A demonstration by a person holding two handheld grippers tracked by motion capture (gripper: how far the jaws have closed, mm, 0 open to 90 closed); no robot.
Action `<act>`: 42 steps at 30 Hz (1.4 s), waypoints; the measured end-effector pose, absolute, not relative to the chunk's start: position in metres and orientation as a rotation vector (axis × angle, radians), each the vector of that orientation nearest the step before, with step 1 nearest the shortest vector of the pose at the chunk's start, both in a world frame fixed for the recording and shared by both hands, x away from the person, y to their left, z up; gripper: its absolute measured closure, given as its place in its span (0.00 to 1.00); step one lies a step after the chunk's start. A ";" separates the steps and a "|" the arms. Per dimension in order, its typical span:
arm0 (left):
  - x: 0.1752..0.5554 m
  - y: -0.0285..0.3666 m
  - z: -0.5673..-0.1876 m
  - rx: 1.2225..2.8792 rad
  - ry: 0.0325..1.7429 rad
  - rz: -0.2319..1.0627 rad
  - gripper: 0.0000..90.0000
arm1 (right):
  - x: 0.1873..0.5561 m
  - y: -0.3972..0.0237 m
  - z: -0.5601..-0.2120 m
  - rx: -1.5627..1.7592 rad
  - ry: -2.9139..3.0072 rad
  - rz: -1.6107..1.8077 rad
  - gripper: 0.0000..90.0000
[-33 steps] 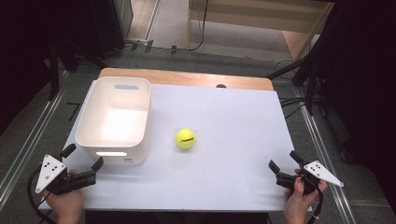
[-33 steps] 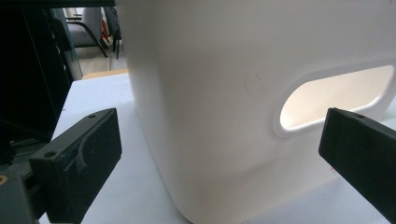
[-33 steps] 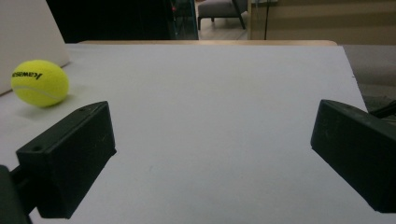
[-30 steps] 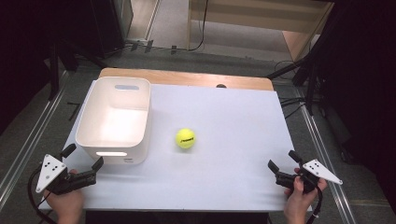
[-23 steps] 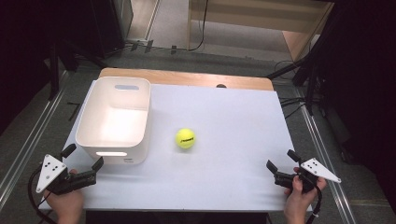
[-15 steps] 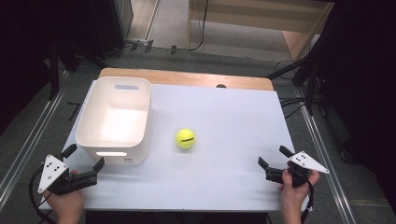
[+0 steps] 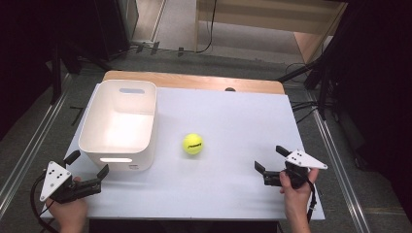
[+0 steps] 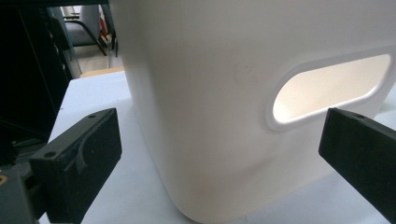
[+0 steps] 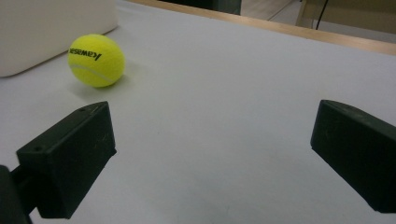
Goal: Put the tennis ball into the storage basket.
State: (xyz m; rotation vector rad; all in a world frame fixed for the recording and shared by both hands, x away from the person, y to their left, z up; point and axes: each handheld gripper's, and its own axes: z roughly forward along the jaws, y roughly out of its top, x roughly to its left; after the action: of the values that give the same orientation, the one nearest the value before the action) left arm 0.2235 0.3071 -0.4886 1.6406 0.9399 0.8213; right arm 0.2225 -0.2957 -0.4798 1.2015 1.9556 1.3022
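Tennis ball [image 7: 193, 144], yellow, sits alone on the white tabletop [image 7: 233, 194] near its middle, a little toward my left side, just beside the right wall of the white bin [image 7: 119, 124] but not touching it. Being round, it has no long axis to speak of; what gives it a facing is the black print, which in my right gripper view [image 9: 96, 60] reads upside down across its upper half, with a pale seam curving below. On the high view the same print shows as a short dark mark on top of the ball. The bin stands upright along the left edge of the tabletop, reaching back almost to the wooden strip [image 7: 194, 81] at the far edge; its inside looks bare, bright white floor and walls, with a slot handle cut in each end wall. My left gripper [image 7: 87, 167] is by the near left corner, jaws spread wide and holding nothing, pointed at the bin's near end; in the left gripper view the bin's rounded corner [image 8: 210, 140] and its slot handle [image 8: 329, 91] sit between the jaws. My right gripper [image 7: 271, 164] is over the near right part of the tabletop, jaws likewise released and empty, aimed left toward the ball, which lies well apart from it.
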 end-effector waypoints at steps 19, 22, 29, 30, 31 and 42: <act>0.223 0.307 -0.489 1.647 0.938 0.821 0.00 | 0.252 -0.260 -0.459 1.206 2.070 1.233 0.00; 0.223 0.306 -0.489 1.648 0.936 0.817 0.00 | 0.259 -0.253 -0.458 1.208 2.095 1.218 0.00; 0.223 0.306 -0.489 1.649 0.935 0.820 0.00 | 0.269 -0.239 -0.454 1.200 2.154 1.197 0.00; 0.223 0.306 -0.489 1.649 0.935 0.819 0.00 | 0.270 -0.237 -0.454 1.195 2.167 1.193 0.00; 0.223 0.306 -0.489 1.650 0.936 0.820 0.00 | 0.272 -0.235 -0.454 1.183 2.173 1.188 0.00; 0.223 0.306 -0.489 1.649 0.934 0.819 0.00 | 0.287 -0.211 -0.451 1.138 2.254 1.171 0.00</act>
State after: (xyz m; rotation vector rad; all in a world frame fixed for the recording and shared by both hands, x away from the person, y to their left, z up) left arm 0.2230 0.3057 -0.4888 1.6494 0.9336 0.8188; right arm 0.2873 -0.2109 -0.4505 1.1376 2.2540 1.1715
